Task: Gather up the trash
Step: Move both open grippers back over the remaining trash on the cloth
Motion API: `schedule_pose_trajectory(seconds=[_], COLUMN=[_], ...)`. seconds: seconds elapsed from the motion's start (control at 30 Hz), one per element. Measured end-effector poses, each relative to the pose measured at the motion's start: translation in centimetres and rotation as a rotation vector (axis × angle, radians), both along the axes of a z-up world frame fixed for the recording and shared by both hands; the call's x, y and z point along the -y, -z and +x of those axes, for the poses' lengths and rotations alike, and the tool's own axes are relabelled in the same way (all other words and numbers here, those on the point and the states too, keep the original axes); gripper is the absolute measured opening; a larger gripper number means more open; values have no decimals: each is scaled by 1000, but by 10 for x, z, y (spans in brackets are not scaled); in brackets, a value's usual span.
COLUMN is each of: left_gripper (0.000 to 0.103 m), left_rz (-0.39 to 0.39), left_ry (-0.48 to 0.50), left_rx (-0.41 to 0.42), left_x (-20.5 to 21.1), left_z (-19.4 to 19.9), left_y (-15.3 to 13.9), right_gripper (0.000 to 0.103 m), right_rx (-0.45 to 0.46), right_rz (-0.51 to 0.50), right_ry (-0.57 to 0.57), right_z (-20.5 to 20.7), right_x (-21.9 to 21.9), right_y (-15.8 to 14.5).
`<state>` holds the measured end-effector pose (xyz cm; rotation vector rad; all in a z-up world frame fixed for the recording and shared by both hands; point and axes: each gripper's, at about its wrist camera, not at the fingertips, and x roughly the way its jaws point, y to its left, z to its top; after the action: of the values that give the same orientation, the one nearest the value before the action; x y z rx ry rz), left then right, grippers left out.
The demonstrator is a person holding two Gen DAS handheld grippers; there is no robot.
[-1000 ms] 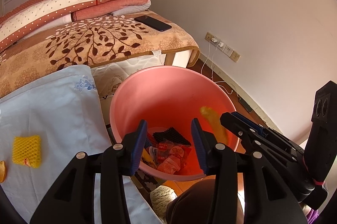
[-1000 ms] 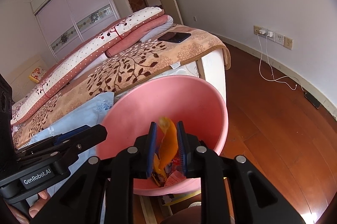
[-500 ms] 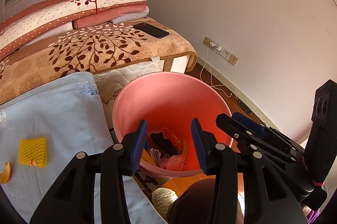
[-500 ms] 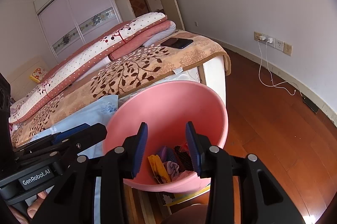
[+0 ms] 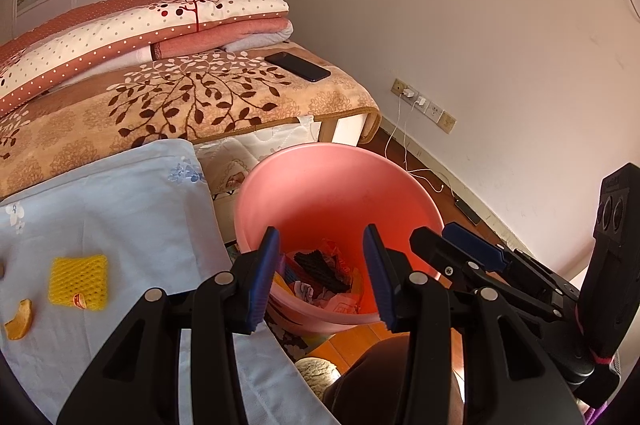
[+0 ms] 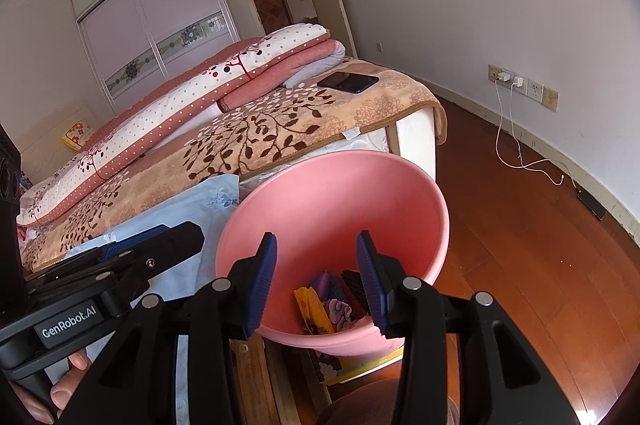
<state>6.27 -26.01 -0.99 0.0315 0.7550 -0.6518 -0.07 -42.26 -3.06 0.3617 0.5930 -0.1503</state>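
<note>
Pink bin [image 5: 340, 185] of wrappers sits under the left gripper [image 5: 322, 275] and right gripper [image 6: 316, 275], both spread empty

Bright daylight, sharp focus, heavy fisheye edge distortion.

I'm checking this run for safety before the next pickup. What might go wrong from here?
1. The right gripper and left gripper hang open close together over the pink bin; swinging toward the bed, they may knock each other or tip the bin.
2. The orange peel lies beside the yellow foam net on loose blue cloth; a pinch may snag fabric.
</note>
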Motion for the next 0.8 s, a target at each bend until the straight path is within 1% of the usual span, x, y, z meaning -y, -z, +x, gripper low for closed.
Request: schedule_pose_trajectory(seconds=[0.13, 0.5, 0.8], left_gripper=[44, 44, 44], left_rz=[-5, -17, -18], left_ry=[-12, -51, -84], left_rx=[3, 6, 3], left_x=[-8, -34, -61], left_z=[-2, -4, -6], left_y=[-2, -5, -1], right_gripper=[44, 45, 48], right_rx=[4, 1, 7], right_rz=[-2, -26, -38], right_ry=[-9, -57, -102], right_z=[-1, -1, -1], right_x=[-6, -33, -58], right_y=[-2, -8, -10])
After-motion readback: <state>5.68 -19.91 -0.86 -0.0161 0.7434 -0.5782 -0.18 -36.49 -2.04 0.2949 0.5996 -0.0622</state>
